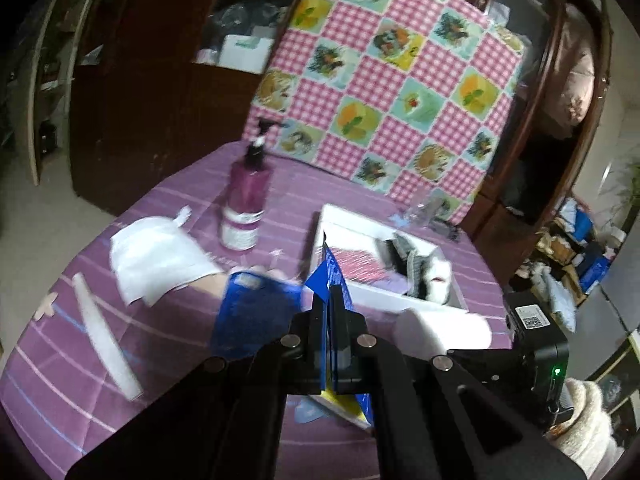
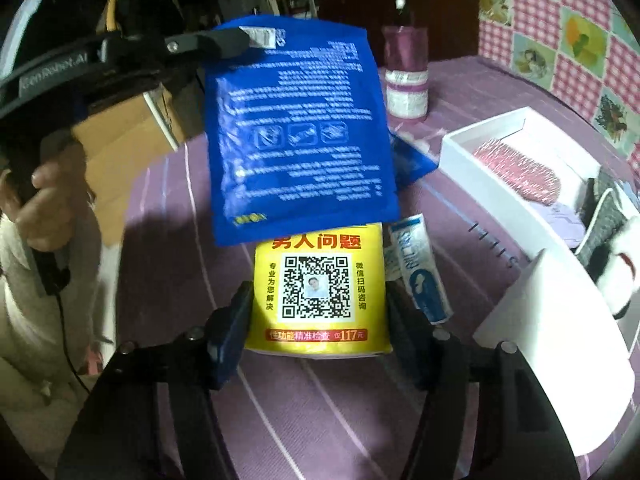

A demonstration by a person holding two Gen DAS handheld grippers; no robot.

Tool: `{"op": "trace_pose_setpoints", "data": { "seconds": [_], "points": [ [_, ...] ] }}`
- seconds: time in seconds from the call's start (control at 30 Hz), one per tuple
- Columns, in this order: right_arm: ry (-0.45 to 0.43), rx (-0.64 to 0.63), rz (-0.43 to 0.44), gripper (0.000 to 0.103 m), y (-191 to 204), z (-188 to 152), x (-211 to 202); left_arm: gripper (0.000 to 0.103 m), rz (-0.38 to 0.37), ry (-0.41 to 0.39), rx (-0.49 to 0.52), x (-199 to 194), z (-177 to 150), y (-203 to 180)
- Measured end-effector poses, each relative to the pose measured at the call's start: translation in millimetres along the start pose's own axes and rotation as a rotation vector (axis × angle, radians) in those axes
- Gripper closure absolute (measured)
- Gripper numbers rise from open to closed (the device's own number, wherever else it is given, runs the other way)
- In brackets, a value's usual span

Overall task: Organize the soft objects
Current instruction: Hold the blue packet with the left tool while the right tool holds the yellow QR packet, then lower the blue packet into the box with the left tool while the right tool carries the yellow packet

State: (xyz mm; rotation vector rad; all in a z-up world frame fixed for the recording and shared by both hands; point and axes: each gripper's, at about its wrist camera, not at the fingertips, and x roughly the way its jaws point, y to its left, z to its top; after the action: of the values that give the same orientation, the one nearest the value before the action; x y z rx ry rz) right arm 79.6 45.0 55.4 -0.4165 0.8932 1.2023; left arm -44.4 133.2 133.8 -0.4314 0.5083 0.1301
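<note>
Purple striped cloth covers the table, and on its right side sits the white box, already holding a red patterned cloth and some grey-and-white soft things. Your left gripper is clenched on the top edge of the blue soft pack, which hangs in the air above the near middle of the table, to the left of the box. It sags and creases under its own weight, so you should judge it light, floppy and slick-skinned; an edge pinch lets it swing, and a hold closer to its middle would steady it. Below it lies the yellow packet, flat on the cloth between the fingers of your right gripper. Those fingers stand released, just beside the packet's long sides, not pressing. It looks thin, squashy and glossy, so close across its width. A small white-and-blue tube lies touching its right edge; keep the finger clear of it.
</note>
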Motion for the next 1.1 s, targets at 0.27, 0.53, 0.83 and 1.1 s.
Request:
{"op": "trace_pose_setpoints", "data": {
  "seconds": [0.27,0.53,0.83,1.1],
  "points": [
    [-0.126,0.067,-0.025,0.039,-28,-2,-48,0.103,-0.037,-0.017,0.063,9,30,-48],
    [-0.255,0.209,-0.079,0.039,-80,-13,-85,0.103,-0.054,0.036,0.115,52,42,-82],
    [-0.322,0.377,-0.168,0.039,-146,-10,-103,0.103,-0.015,0.079,0.162,127,50,-104],
    [-0.321,0.511,-0.218,0.039,-194,9,-88,0.103,0.052,0.116,0.098,189,56,-81]
  ]
}}
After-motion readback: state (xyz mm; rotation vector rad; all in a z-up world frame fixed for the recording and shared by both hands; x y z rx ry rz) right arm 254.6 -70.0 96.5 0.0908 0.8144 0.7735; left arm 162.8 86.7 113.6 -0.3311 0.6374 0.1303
